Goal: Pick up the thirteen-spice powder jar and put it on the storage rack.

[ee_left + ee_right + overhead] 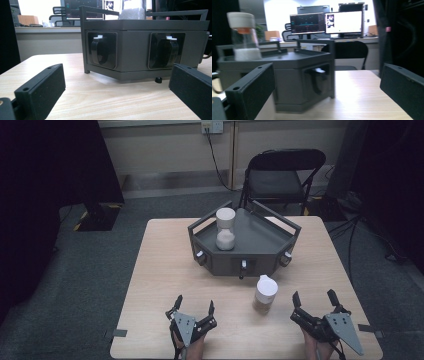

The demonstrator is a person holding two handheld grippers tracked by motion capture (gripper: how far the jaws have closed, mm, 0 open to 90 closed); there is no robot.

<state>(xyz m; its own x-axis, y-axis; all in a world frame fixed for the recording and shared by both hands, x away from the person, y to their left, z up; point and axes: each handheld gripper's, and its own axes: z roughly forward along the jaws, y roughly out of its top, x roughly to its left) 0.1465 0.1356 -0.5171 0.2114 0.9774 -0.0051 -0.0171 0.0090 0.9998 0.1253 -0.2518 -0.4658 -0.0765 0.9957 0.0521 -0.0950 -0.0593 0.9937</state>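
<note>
Light wooden square table (165, 270): bare wood along near edge and both sides. Dark grey hexagonal tray with rails (260, 242) sits at far centre; clear jar of white powder with white lid (225, 229) stands inside, left half. White-capped bottle (265, 294) stands just before tray, near right gripper (315, 298). Left gripper (195, 304) and right both at near edge, jaws wide apart, holding nothing
</note>
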